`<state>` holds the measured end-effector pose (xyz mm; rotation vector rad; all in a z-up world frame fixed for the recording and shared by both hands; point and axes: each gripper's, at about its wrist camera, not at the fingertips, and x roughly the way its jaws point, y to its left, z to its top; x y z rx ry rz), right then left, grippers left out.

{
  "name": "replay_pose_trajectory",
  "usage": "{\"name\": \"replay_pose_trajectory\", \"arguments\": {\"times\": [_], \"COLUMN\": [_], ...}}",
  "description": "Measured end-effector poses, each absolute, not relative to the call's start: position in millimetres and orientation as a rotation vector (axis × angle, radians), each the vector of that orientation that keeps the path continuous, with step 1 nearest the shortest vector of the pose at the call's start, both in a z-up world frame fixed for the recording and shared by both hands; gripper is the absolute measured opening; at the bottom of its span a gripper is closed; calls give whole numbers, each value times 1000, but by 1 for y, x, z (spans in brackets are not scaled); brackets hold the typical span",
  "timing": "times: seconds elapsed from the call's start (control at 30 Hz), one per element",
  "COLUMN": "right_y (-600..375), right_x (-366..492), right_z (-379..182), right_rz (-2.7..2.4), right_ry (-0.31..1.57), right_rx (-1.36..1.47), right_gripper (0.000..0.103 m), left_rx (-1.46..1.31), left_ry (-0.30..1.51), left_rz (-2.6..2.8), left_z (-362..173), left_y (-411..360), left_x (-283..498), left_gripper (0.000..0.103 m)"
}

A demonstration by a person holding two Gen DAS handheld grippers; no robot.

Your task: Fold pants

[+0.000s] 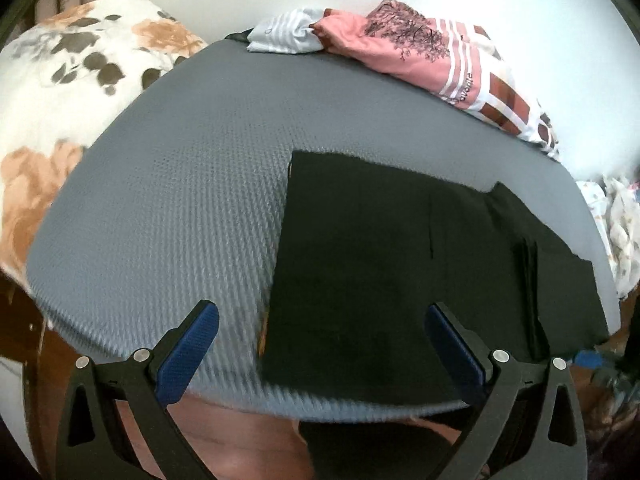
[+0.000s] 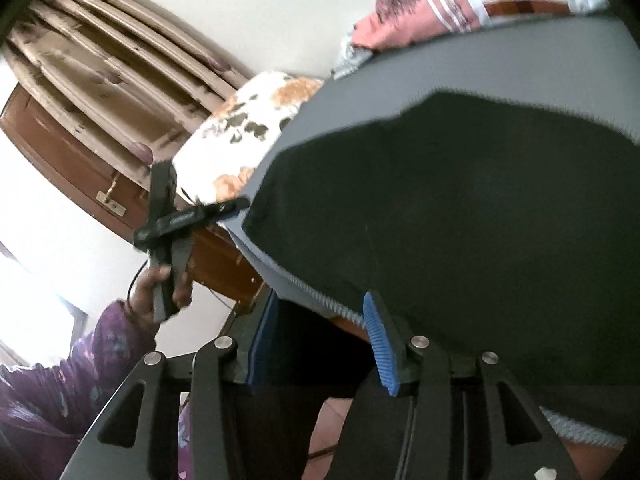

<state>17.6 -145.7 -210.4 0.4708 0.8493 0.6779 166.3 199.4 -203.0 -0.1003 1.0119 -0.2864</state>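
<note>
Black pants (image 1: 400,264) lie folded flat on the grey textured table (image 1: 180,208), on its right half; they also fill the right wrist view (image 2: 460,208). My left gripper (image 1: 320,320) is open and empty, held off the table's near edge, its blue-padded fingers (image 1: 192,344) wide apart. My right gripper (image 2: 320,320) is open at the table's near edge, tilted, with nothing between its blue pads (image 2: 380,344). The left gripper also shows in the right wrist view (image 2: 176,220), held in a hand beside the table.
A pile of pink, white and striped clothes (image 1: 420,52) lies along the table's far edge. A floral bedsheet (image 1: 72,92) is left of the table. More floral cloth (image 1: 616,224) is at the right. Curtains (image 2: 100,60) and a wooden door (image 2: 72,152) stand behind.
</note>
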Motion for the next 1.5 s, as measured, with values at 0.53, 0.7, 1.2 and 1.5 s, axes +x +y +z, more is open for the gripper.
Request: {"name": "replay_pose_trajectory", "arguments": {"times": [0.53,0.7,1.2,1.5], "right_y": [-145,-149,-228,-247], "right_x": [17,25,63,69], "right_z": [-226,-217,-226,-257], "right_rz": [633,633,787,719], "right_ry": [891,846,668,716], "right_rx": [488,498,1214,1354], "right_gripper": [54,54,83,90], "left_rx": [-27,-158,-328,-249], "left_ry": [1083,1020,913,830], "left_rz": [-418,-412,-952,-847], "left_z": [-226,-190,-104,-104], "left_y": [176,184,-18,-8], "left_x": [201,183,106,86], "left_gripper": [37,20,19,32]}}
